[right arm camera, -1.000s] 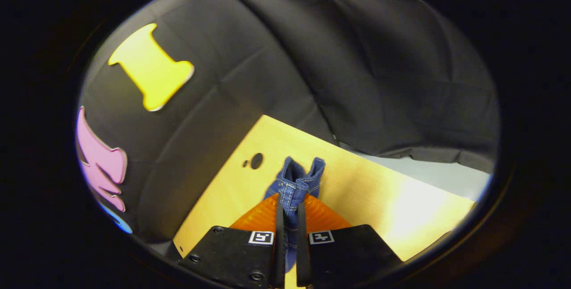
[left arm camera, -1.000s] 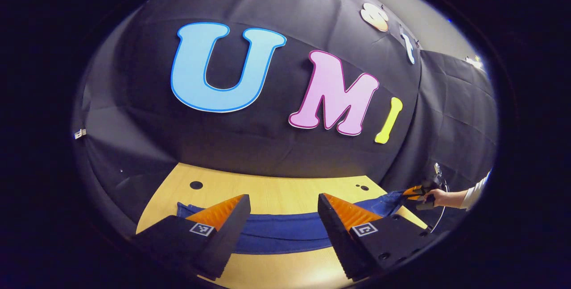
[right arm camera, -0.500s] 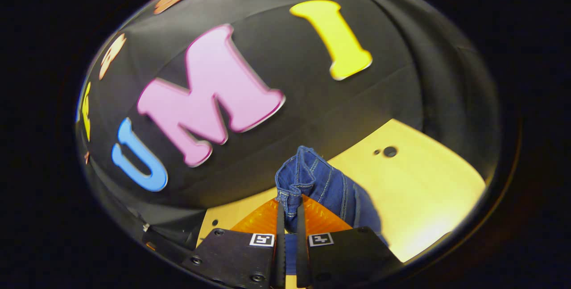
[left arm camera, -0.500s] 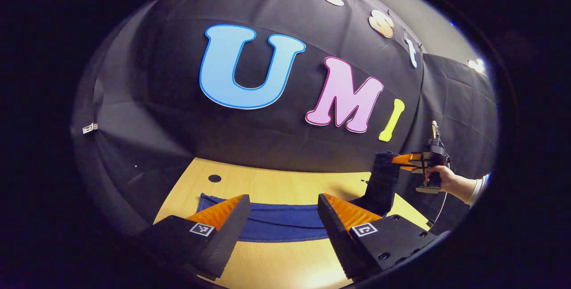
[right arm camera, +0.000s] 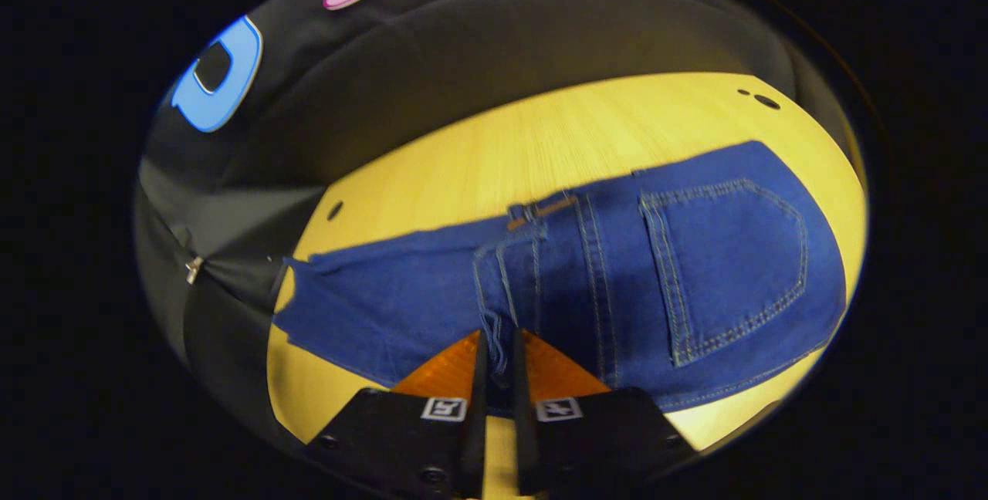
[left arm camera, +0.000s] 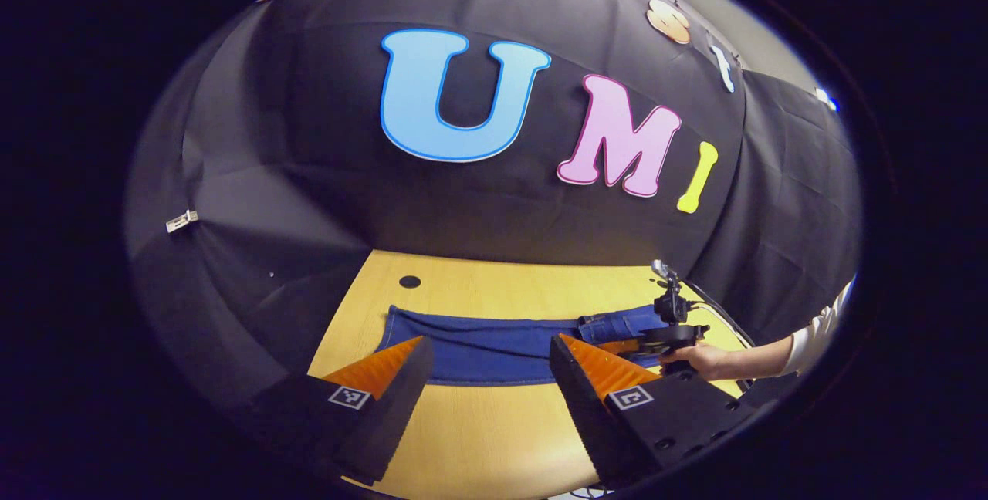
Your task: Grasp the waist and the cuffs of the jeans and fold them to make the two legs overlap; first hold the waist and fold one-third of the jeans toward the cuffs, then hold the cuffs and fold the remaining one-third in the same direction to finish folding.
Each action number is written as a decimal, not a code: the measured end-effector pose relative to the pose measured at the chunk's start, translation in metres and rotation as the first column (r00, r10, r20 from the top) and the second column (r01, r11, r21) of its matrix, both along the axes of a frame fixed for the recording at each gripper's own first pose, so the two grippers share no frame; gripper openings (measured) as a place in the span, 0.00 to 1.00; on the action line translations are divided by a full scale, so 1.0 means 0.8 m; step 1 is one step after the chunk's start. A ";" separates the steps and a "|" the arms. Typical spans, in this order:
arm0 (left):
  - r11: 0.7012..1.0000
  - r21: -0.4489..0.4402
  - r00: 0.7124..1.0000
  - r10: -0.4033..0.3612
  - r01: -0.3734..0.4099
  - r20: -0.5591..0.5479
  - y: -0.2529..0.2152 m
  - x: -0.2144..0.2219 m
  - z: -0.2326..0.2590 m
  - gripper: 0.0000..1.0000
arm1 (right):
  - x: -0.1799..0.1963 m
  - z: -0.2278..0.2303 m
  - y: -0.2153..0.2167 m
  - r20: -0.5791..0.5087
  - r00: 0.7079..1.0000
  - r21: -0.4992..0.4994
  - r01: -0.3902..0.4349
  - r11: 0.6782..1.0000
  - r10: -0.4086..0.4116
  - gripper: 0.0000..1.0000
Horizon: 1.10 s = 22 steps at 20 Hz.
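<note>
Blue jeans point(right arm camera: 401, 307) lie along the wooden table point(right arm camera: 540, 137). Their waist part, with a back pocket point(right arm camera: 725, 268) facing up, is folded over onto the legs. The cuffs point(right arm camera: 297, 303) point left in the right gripper view. My right gripper point(right arm camera: 498, 338) is shut on the waist edge, low over the fabric. In the left gripper view the jeans point(left arm camera: 478, 346) stretch across the table, with the folded waist point(left arm camera: 617, 325) at the right. There a hand holds the right gripper point(left arm camera: 633, 345). My left gripper point(left arm camera: 490, 342) stands open before the jeans, nothing between its fingers.
The table point(left arm camera: 494, 438) has small dark holes point(left arm camera: 410, 282) near its far corners. Black cloth walls close it in behind and on both sides. A metal clip point(left arm camera: 181, 220) hangs on the left wall. A cable point(left arm camera: 718, 311) runs off behind the right gripper.
The right gripper lifted the waist off the table, swung it over toward the cuffs and lowered it onto the legs. The left gripper drew back a little and stayed open.
</note>
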<state>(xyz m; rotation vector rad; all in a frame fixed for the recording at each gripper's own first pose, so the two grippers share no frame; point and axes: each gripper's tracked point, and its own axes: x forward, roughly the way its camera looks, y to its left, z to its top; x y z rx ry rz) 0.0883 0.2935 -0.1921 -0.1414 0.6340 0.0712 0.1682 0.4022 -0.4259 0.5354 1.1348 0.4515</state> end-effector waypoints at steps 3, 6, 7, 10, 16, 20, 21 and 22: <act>0.989 -0.116 0.985 0.068 -0.087 -0.161 0.019 0.007 -0.063 0.92 | 0.003 0.062 -0.010 0.062 0.998 0.047 -0.022 0.999 0.019 0.99; 0.953 -0.225 0.954 0.140 -0.202 -0.264 0.056 0.057 -0.105 0.96 | 0.008 0.136 -0.054 0.200 0.979 0.086 -0.048 0.995 0.030 0.98; 0.955 -0.192 0.936 0.158 -0.226 -0.315 0.084 0.062 -0.131 0.96 | 0.007 0.155 -0.073 0.233 0.972 0.090 -0.048 0.995 0.026 0.97; 0.971 -0.047 0.847 0.180 -0.234 -0.501 0.154 0.076 -0.209 0.96 | -0.003 0.176 -0.144 0.271 0.962 0.076 -0.012 0.997 -0.009 0.97; 0.952 -0.041 0.721 0.202 -0.304 -0.662 0.168 0.111 -0.288 0.96 | -0.017 0.161 -0.289 0.251 0.949 -0.004 0.197 0.980 -0.190 0.97; 0.945 -0.037 0.637 0.190 -0.325 -0.747 0.148 0.105 -0.322 0.97 | -0.017 0.149 -0.321 0.236 0.947 -0.040 0.235 0.971 -0.219 0.97; 0.946 -0.013 0.634 0.206 -0.323 -0.746 0.155 0.106 -0.314 0.98 | -0.014 0.150 -0.322 0.232 0.947 -0.037 0.236 0.971 -0.221 0.97; 0.950 0.004 0.623 0.207 -0.312 -0.754 0.156 0.106 -0.321 1.00 | -0.012 0.154 -0.319 0.227 0.947 -0.028 0.238 0.971 -0.226 0.97</act>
